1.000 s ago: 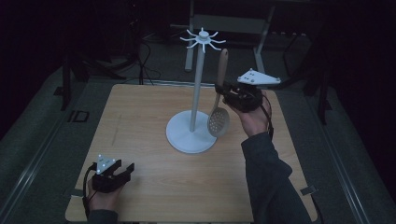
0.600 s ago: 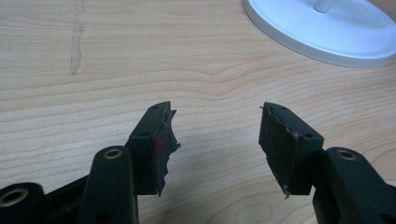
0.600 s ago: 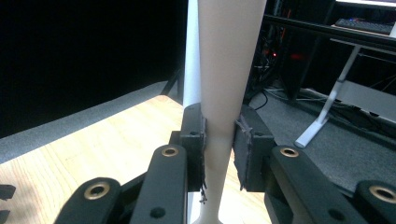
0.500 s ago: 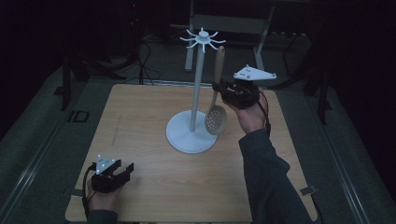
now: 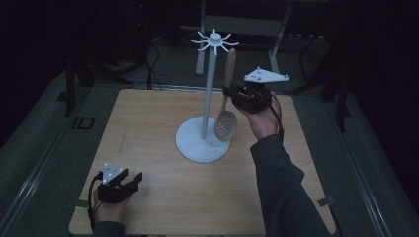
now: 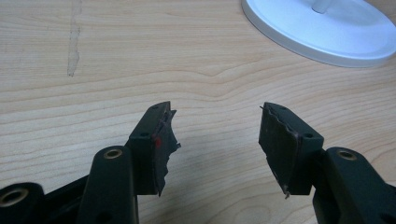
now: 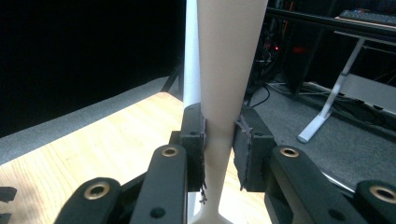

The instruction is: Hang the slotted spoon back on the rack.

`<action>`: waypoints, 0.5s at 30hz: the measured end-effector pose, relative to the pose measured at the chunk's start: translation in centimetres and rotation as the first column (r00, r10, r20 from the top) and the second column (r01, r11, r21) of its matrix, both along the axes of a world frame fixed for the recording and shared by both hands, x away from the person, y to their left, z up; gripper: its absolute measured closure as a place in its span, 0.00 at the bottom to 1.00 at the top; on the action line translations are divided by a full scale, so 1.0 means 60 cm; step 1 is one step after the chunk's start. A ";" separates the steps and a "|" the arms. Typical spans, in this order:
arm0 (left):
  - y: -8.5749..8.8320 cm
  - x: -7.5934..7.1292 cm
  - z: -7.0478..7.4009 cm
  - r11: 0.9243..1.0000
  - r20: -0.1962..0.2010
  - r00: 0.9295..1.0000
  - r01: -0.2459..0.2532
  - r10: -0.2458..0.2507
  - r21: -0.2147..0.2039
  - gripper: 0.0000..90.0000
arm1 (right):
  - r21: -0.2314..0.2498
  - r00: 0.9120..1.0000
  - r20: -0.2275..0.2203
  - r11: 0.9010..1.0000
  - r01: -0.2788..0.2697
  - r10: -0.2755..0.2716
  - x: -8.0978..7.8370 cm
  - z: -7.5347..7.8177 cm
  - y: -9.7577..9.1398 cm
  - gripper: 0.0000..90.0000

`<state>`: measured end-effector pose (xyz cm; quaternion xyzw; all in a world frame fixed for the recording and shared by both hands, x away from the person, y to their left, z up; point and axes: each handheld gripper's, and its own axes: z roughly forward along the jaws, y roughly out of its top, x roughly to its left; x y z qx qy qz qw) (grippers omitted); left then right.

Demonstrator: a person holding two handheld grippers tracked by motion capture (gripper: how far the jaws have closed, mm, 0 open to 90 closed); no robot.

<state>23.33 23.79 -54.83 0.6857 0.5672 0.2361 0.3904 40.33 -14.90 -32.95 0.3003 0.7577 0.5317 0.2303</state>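
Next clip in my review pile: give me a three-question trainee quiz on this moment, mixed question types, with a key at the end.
1. True or false: the right hand-held gripper is shut on the handle of the slotted spoon.
2. Where does the left hand-held gripper sit?
A. at the near left part of the table, jaws open and holding nothing
B. clamped on the pole of the white stand
C. gripping the spoon's bowl
3. Fill in: the spoon hangs with its perforated bowl pointing ____, beside the stand's pole.

Key: 1 true; 2 A; 3 down.
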 end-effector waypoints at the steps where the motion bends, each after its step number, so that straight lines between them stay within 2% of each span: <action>1: 0.000 0.000 0.000 1.000 0.000 1.000 0.001 -0.001 0.001 0.50 | 0.003 1.000 -0.002 1.000 0.000 0.000 0.001 0.000 0.001 0.83; 15: -0.001 0.002 0.000 1.000 0.000 1.000 0.004 -0.004 0.002 0.50 | -0.016 1.000 -0.015 1.000 0.003 -0.003 0.011 0.000 0.017 0.83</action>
